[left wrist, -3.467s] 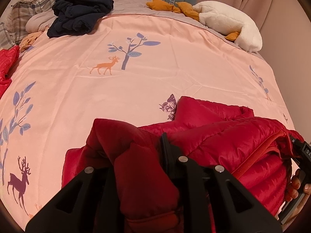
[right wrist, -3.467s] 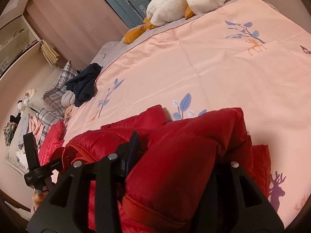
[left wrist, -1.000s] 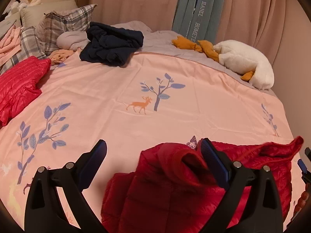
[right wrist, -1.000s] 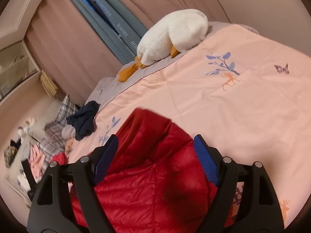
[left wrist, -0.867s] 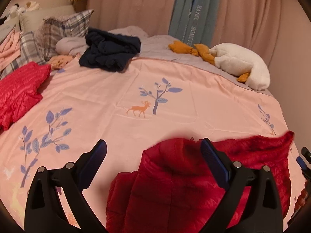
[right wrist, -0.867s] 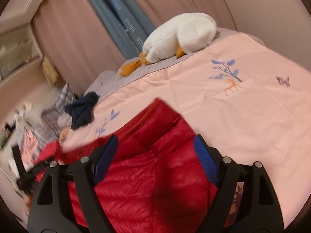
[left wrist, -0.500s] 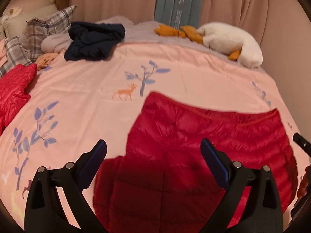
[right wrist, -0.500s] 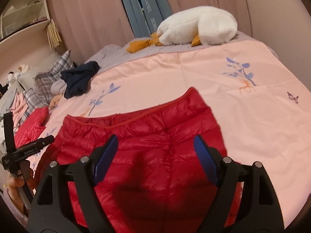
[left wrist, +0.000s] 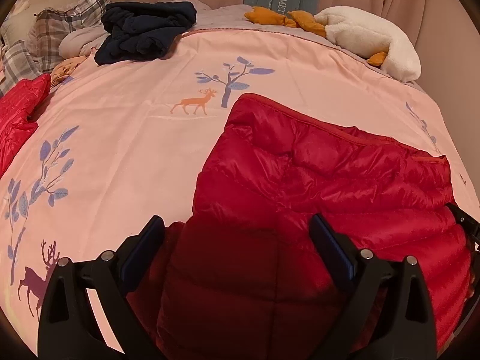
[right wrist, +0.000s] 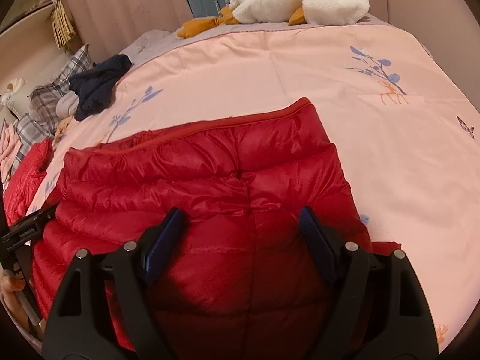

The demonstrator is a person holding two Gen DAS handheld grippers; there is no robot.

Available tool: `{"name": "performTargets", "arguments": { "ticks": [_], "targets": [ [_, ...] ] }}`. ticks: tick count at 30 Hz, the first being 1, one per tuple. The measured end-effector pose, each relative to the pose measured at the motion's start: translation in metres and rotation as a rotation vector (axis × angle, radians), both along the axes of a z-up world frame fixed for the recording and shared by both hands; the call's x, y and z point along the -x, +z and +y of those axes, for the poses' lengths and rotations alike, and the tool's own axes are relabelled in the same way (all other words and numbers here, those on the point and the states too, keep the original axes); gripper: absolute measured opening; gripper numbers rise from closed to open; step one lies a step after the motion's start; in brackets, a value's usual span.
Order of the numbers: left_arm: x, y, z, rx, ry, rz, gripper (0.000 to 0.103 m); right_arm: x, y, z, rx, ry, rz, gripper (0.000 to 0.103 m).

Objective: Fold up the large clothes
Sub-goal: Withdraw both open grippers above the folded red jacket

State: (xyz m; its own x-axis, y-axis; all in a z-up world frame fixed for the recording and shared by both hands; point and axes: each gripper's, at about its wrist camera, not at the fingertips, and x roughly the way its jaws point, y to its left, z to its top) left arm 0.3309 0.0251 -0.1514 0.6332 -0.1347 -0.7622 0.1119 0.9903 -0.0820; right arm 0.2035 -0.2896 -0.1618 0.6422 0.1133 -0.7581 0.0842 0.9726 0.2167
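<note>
A red quilted down jacket [left wrist: 315,186] lies spread flat on the pink bedspread [left wrist: 135,126], hem edge toward the far side; it also fills the near half of the right wrist view [right wrist: 210,186]. My left gripper [left wrist: 237,240] is open and empty, hovering over the jacket's near left part. My right gripper [right wrist: 240,228] is open and empty over the jacket's near right part. The right gripper's tip [left wrist: 463,219] shows at the right edge of the left wrist view; the left gripper's tip [right wrist: 30,225] shows at the left edge of the right wrist view.
A dark navy garment [left wrist: 144,36] lies at the far left of the bed, beside plaid pillows [left wrist: 60,24]. Another red jacket [left wrist: 18,114] lies at the left edge. A white plush goose [left wrist: 369,39] lies at the far right by the curtains.
Both grippers let go of the bunched red jacket and opened. The jacket unfurled away from me and now lies flat; both grippers have moved lower and closer over it.
</note>
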Motion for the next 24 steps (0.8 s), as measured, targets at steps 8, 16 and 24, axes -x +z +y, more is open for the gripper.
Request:
{"name": "performTargets", "arguments": {
  "ticks": [8,16,24],
  "targets": [
    [0.012,0.012,0.002,0.003,0.006,-0.019,0.098,0.021,0.021,0.003,0.013,-0.009,-0.077,0.081],
    [0.051,0.038,-0.004,0.007,-0.058,-0.101,0.098,0.061,0.044,0.023,0.102,0.045,-0.155,0.081],
    [0.065,0.021,-0.012,-0.028,-0.090,-0.097,0.098,0.068,0.024,0.022,0.108,0.043,-0.111,0.081]
  ]
}}
